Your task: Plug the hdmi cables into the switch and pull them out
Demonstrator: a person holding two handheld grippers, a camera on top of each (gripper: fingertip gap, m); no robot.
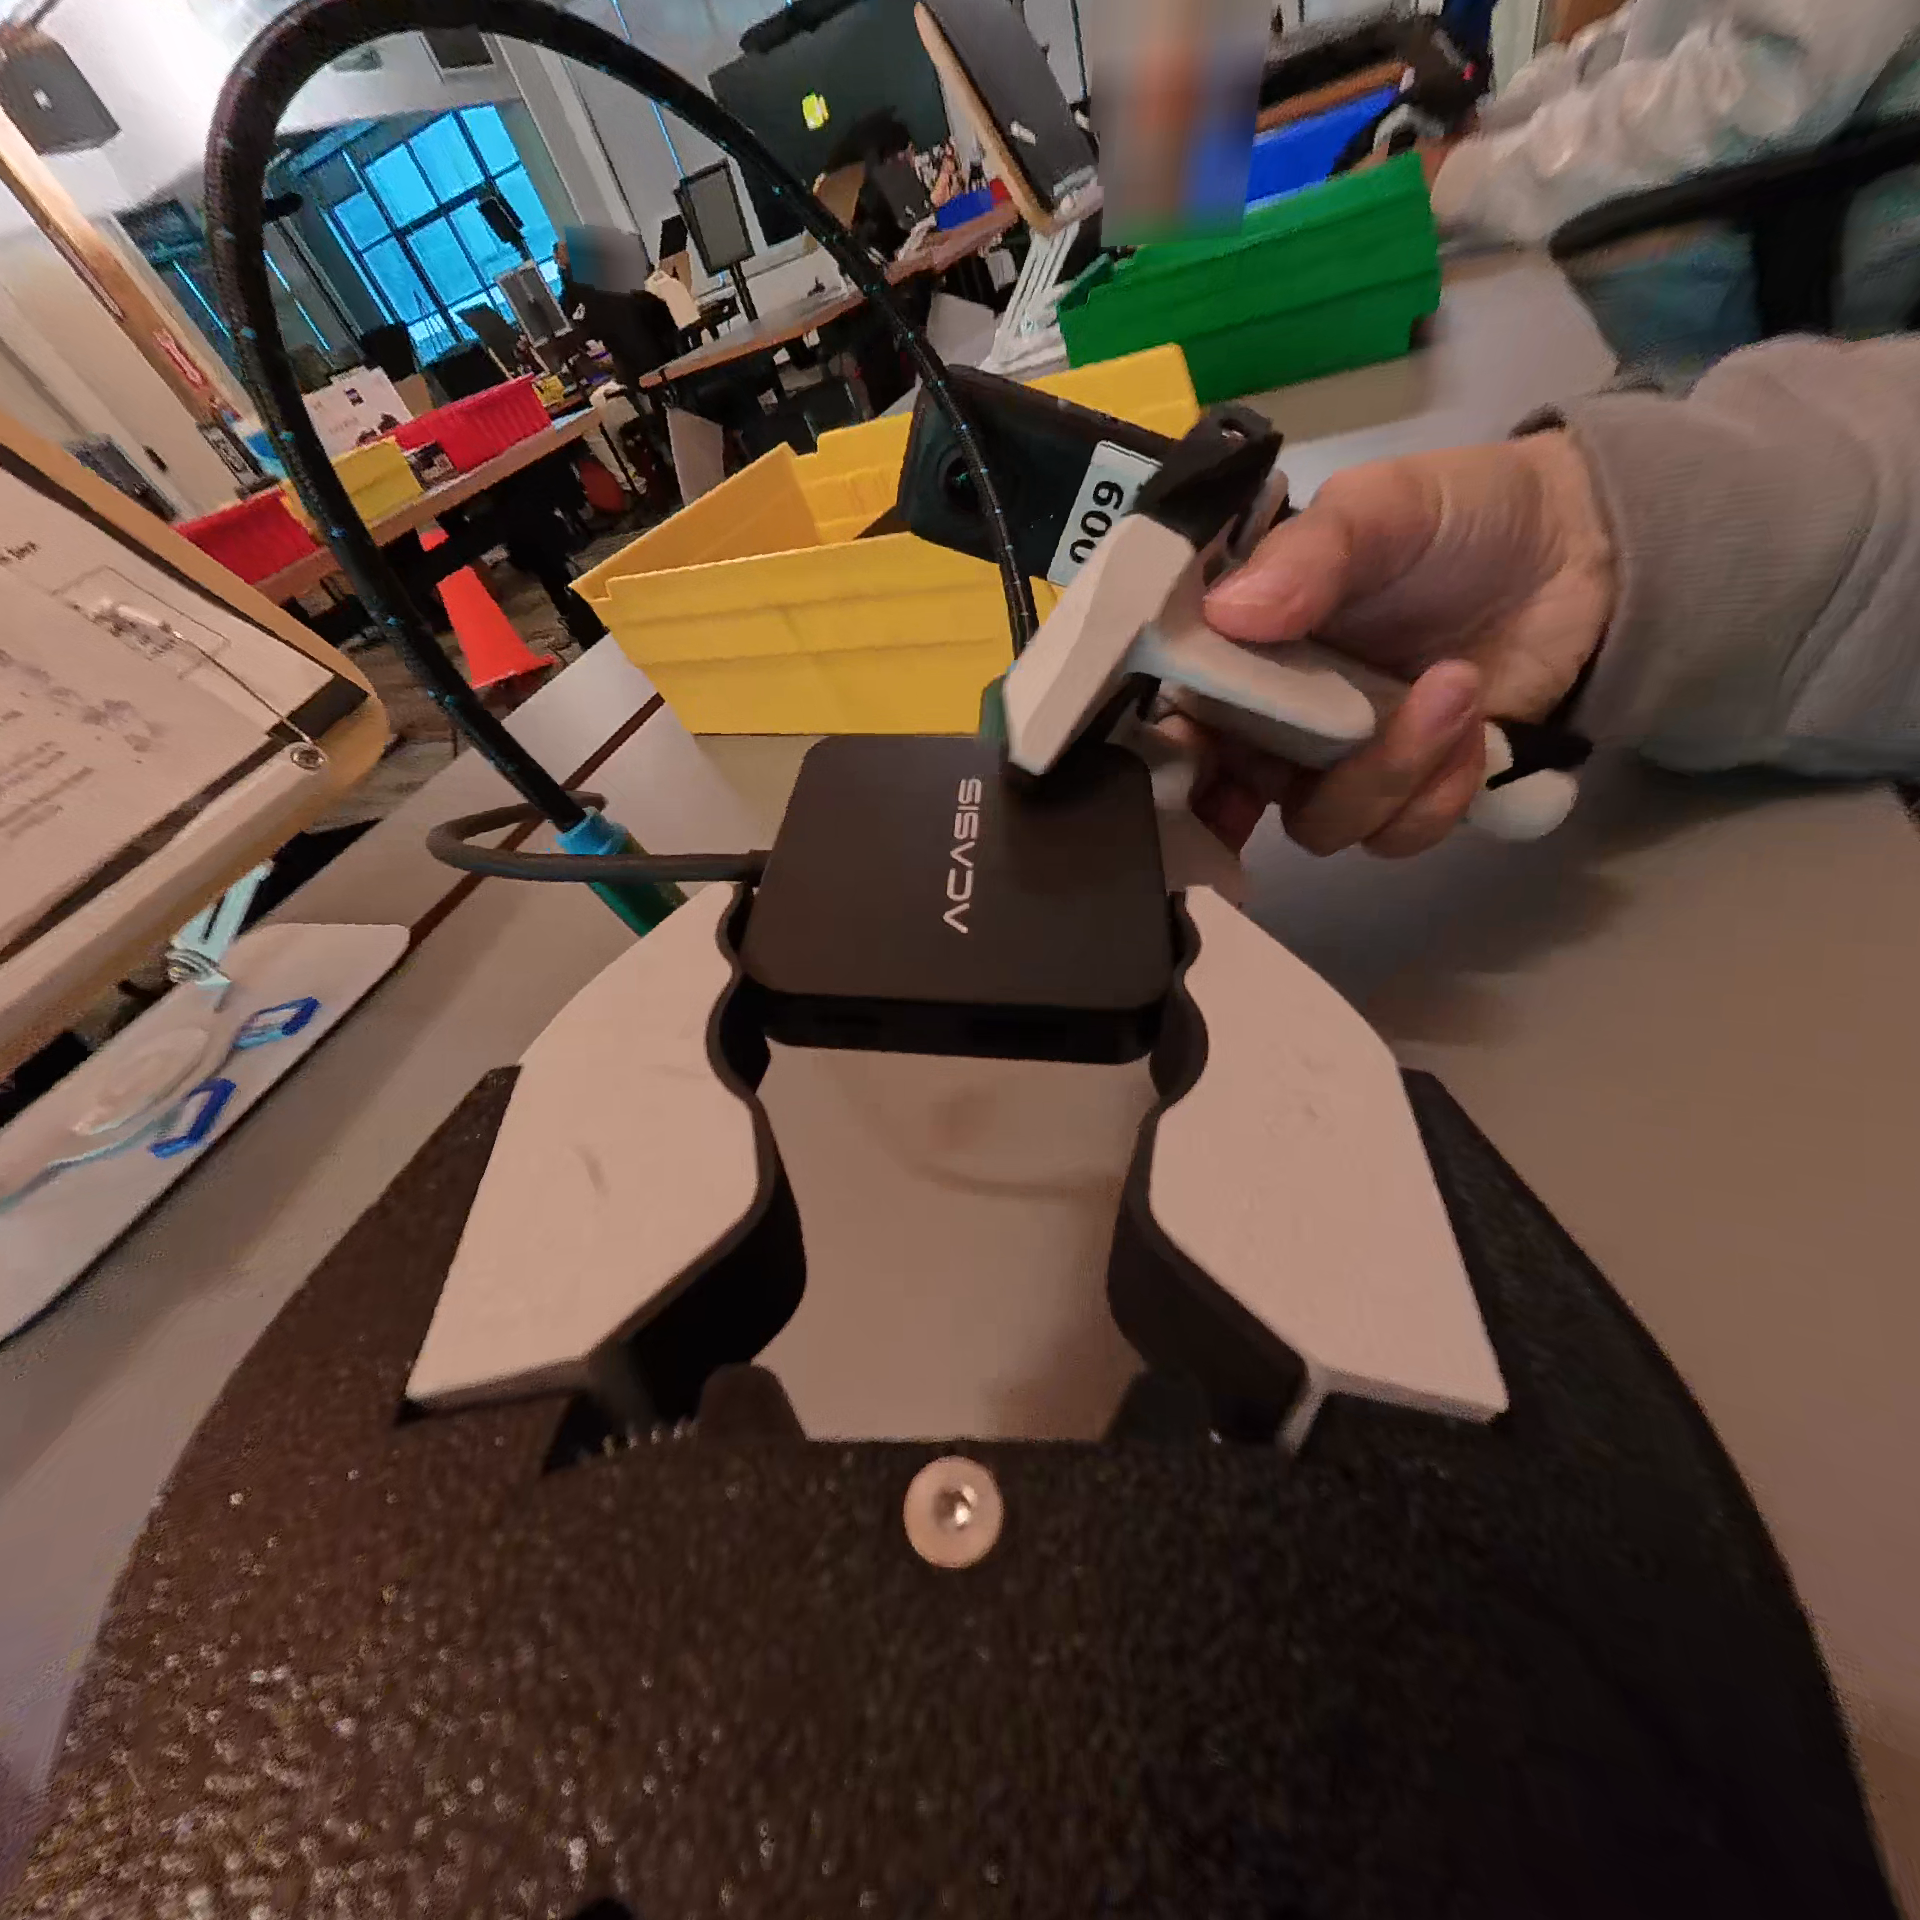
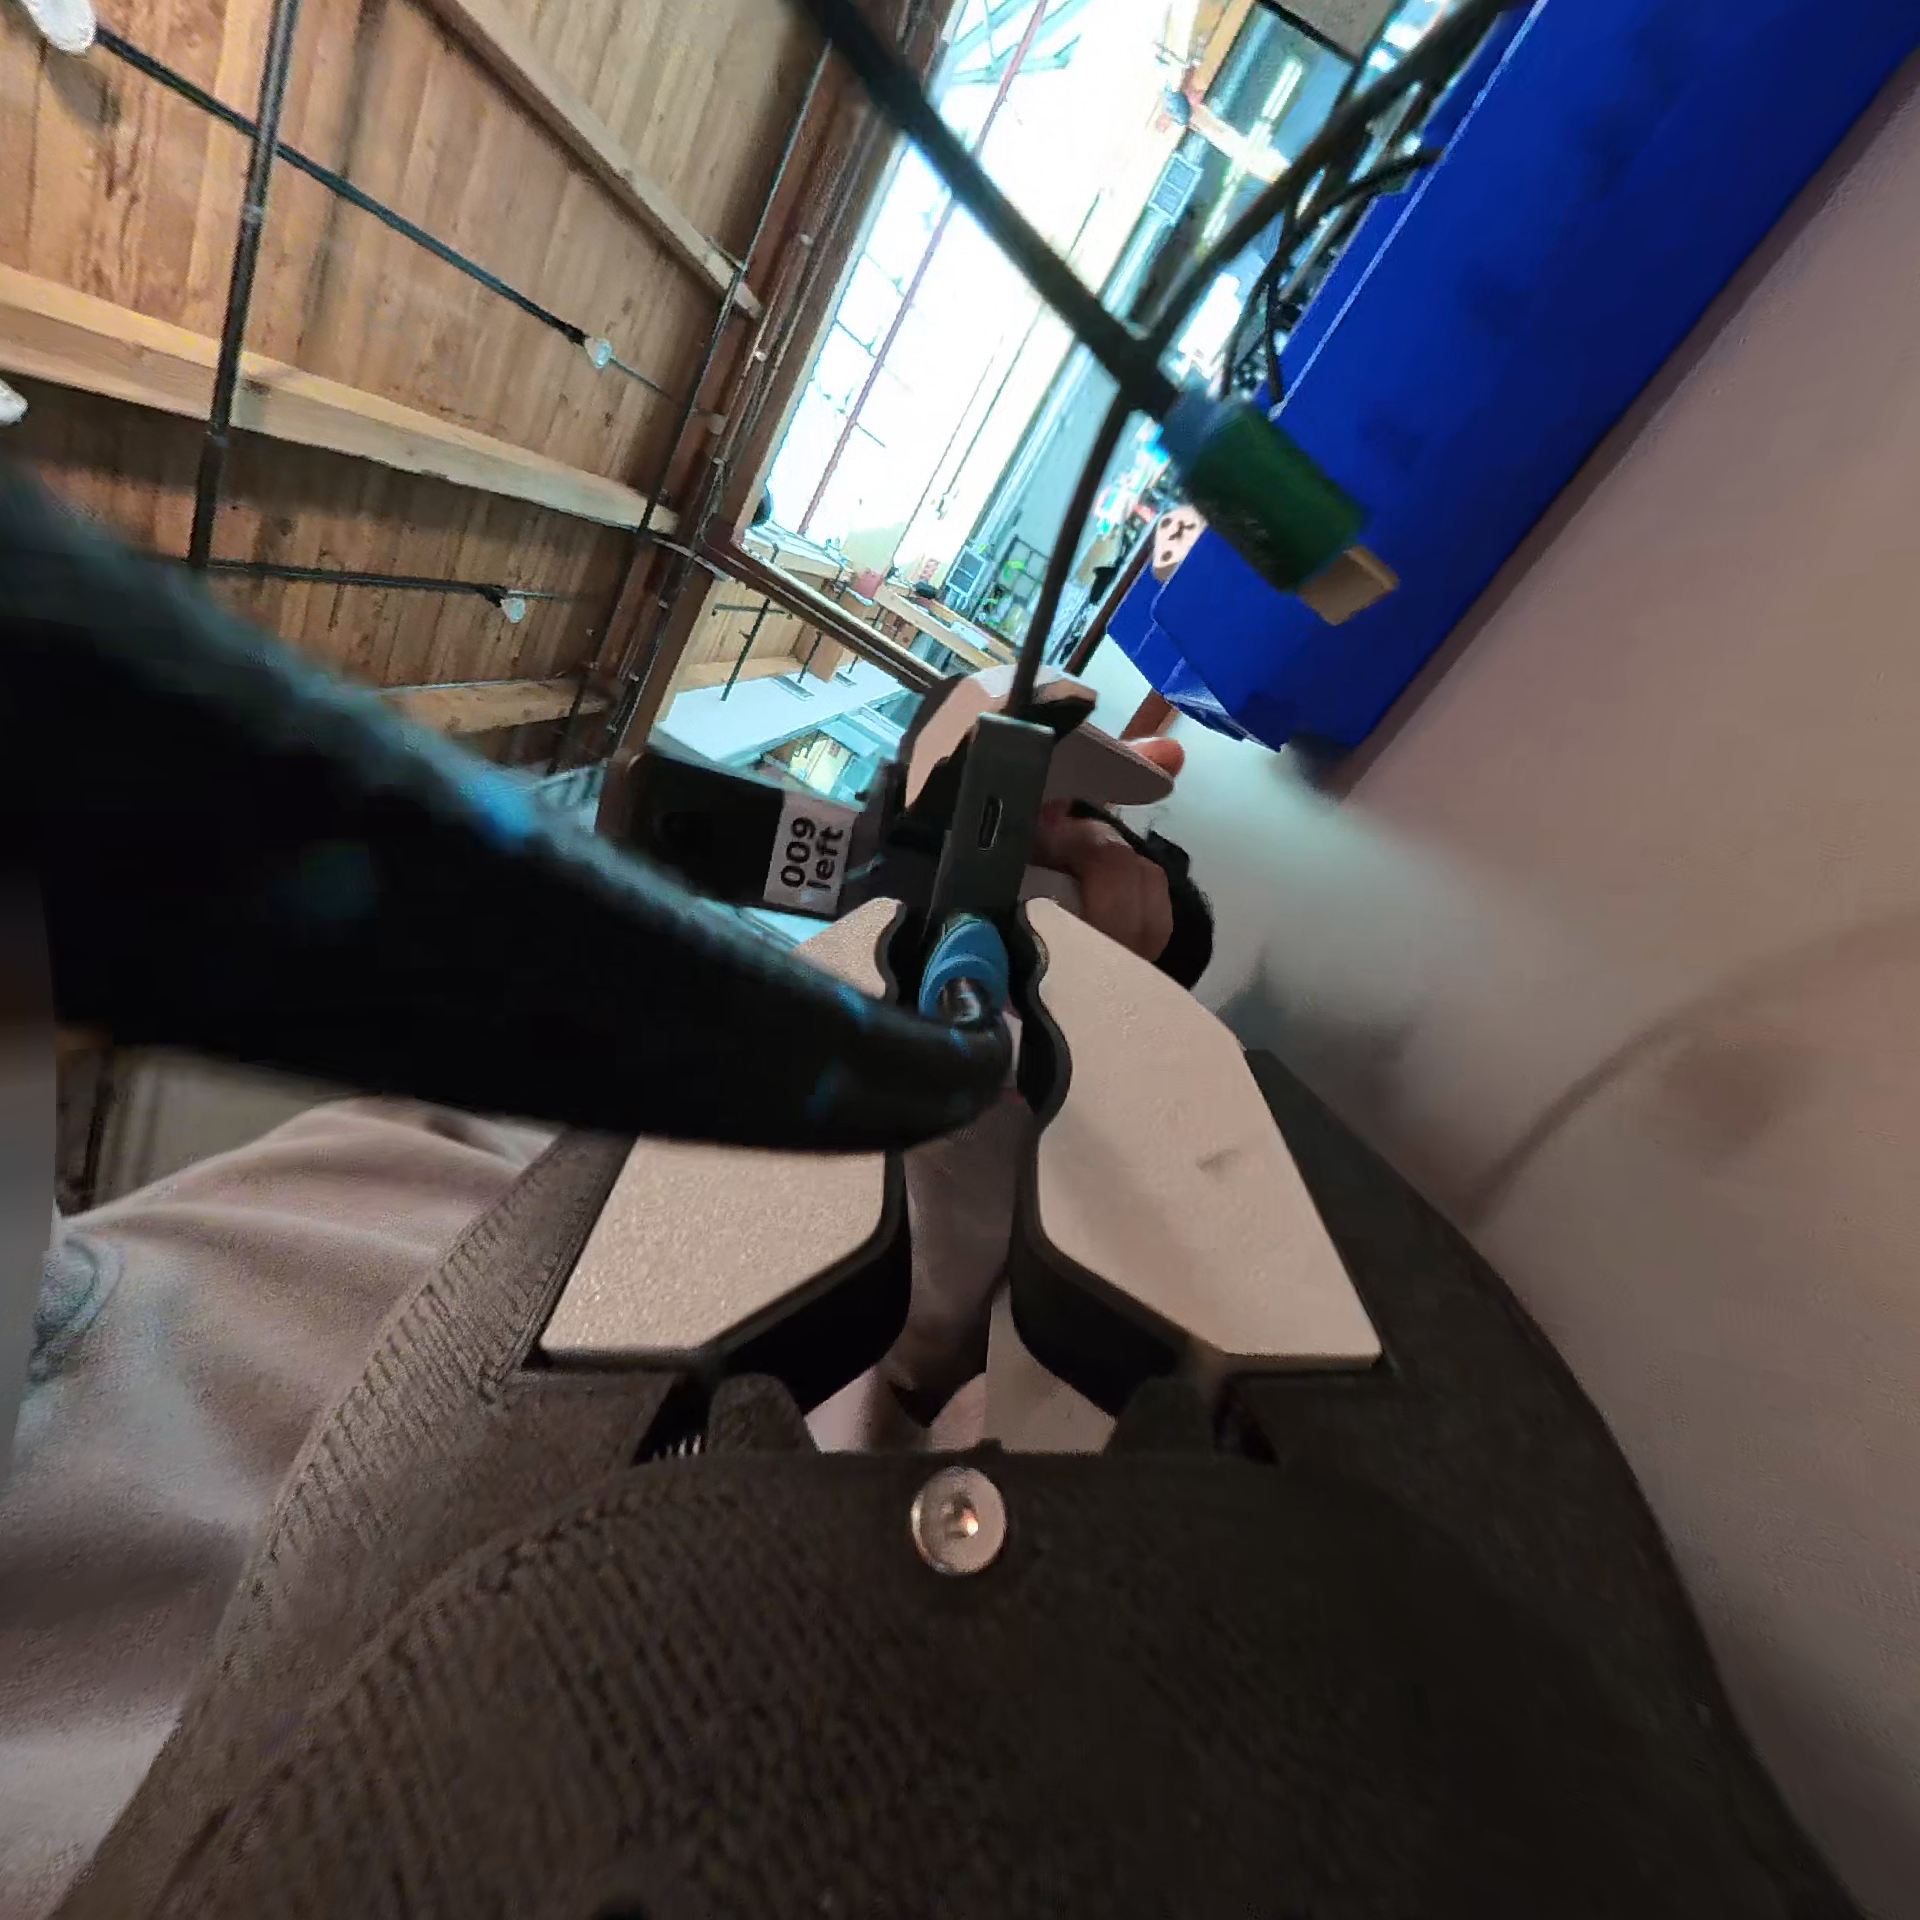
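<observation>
Right now the left gripper (image 1: 961,966) is clamped on the black HDMI switch (image 1: 961,883), one grey finger (image 1: 623,1122) against each side of the box, which sits flat on the grey table (image 1: 1558,1091). A thin black lead (image 1: 582,854) runs out of the switch's left side.

At the far edge of the switch the right gripper (image 1: 1013,748) tilts down, held by a person's hand (image 1: 1423,644) in a grey sleeve. In the right wrist view that gripper (image 2: 971,987) is closed on the blue connector (image 2: 961,961) of a braided black HDMI cable (image 1: 270,208), with the connector's nose meeting the edge of the switch (image 2: 987,821); whether it is fully seated I cannot tell. The cable arches high over the table and its other end, a blue-green plug (image 1: 613,862), hangs just beside the switch's left side; the right wrist view shows its green body and metal tip (image 2: 1273,509) free in the air.

Behind the switch stand a yellow bin (image 1: 790,623) and a green bin (image 1: 1247,301); a blue bin (image 2: 1507,364) shows in the right wrist view.
</observation>
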